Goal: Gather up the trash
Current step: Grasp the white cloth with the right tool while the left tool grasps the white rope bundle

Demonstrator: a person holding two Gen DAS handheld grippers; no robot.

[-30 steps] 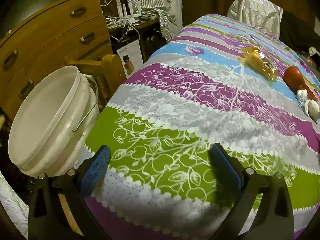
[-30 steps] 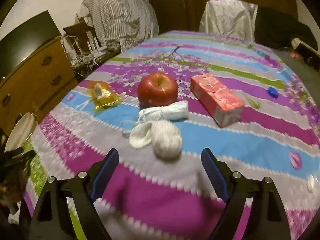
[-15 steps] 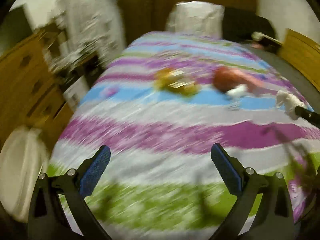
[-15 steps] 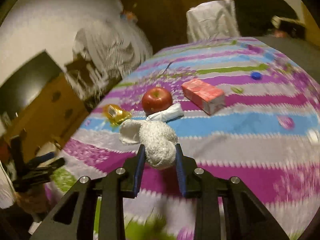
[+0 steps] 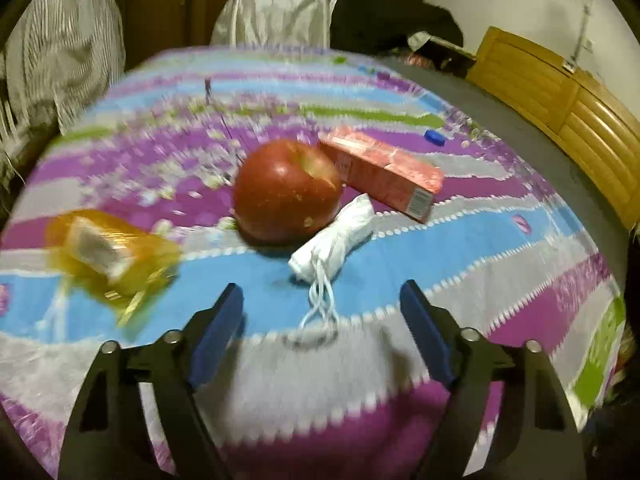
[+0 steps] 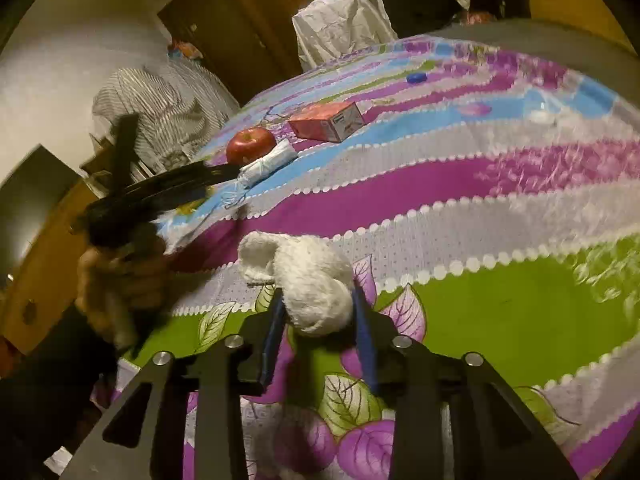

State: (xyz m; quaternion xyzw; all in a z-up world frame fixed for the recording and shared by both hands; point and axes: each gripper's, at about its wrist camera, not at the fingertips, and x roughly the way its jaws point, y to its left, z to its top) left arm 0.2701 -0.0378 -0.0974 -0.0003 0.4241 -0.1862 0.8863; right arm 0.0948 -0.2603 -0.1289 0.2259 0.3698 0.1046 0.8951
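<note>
I see my right gripper (image 6: 318, 312) clamped on a white sock ball (image 6: 308, 280), its jaws having eased out a touch, above the floral bedspread (image 6: 500, 312). My left gripper (image 5: 322, 320) stands open with nothing between its pads; its jaws have just been narrowing, and the loops of a rolled white face mask (image 5: 340, 236) lie just ahead. Behind the mask sits a red apple (image 5: 286, 192), touching it, with an orange wrapper (image 5: 108, 252) to the left and a pink carton (image 5: 384, 174) beyond. Farther back lies a blue bottle cap (image 5: 435, 137), then a wooden headboard (image 5: 560, 104).
</note>
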